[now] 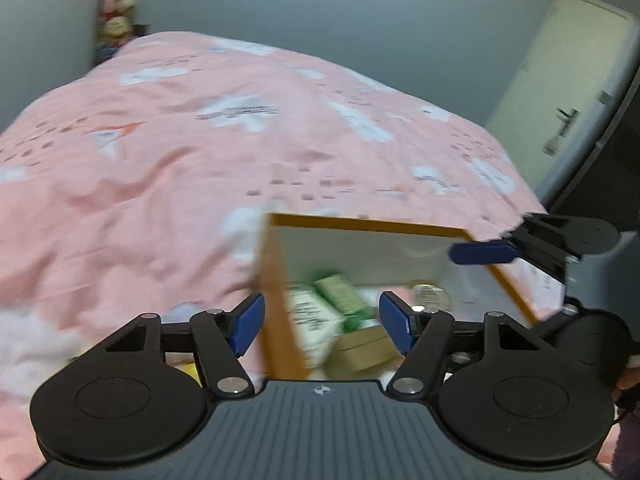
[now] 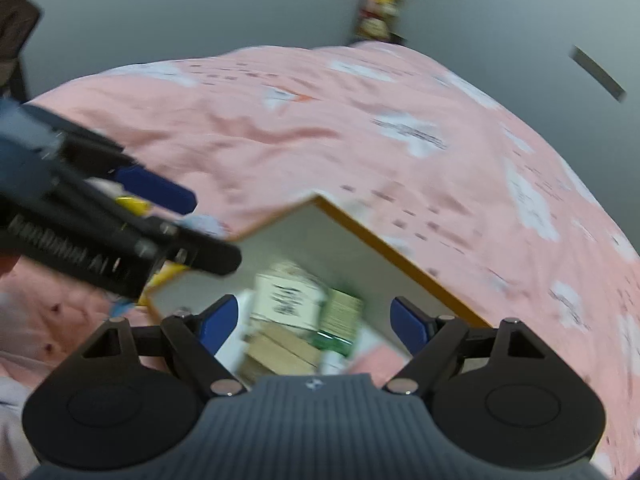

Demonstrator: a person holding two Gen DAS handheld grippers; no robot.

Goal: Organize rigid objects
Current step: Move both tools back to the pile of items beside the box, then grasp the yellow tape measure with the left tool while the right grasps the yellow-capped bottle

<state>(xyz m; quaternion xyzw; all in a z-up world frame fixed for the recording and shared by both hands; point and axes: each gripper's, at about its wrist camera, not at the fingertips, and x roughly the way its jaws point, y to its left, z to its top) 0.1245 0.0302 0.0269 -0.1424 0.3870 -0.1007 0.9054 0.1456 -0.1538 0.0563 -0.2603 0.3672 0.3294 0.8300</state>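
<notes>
Nearest the left wrist camera, the left gripper hangs with its blue pads well apart and nothing between them; neither pad touches anything. It hovers over the near left corner of an open box with an orange rim and white inner walls, which sits on a pink bedspread printed with white clouds. Inside the box, just beyond the left gripper, lie a white carton with dark print, a green packet beside it, a brown cardboard box nearer the camera, and a round lidded jar further right. Motion blur smears all of them, so no label can be read. Something yellow shows under the left linkage, too hidden to name.

At the far right of that view the right gripper reaches over the box's right rim, only one blue pad showing.

From the right wrist camera, the right gripper is likewise spread wide and empty, above the box. The white carton, the green packet and the brown cardboard box lie directly ahead of it and below, untouched. On the left the left gripper crosses the frame, blurred, covering the box's left corner. A yellow object peeks out behind it, cut off.
</notes>
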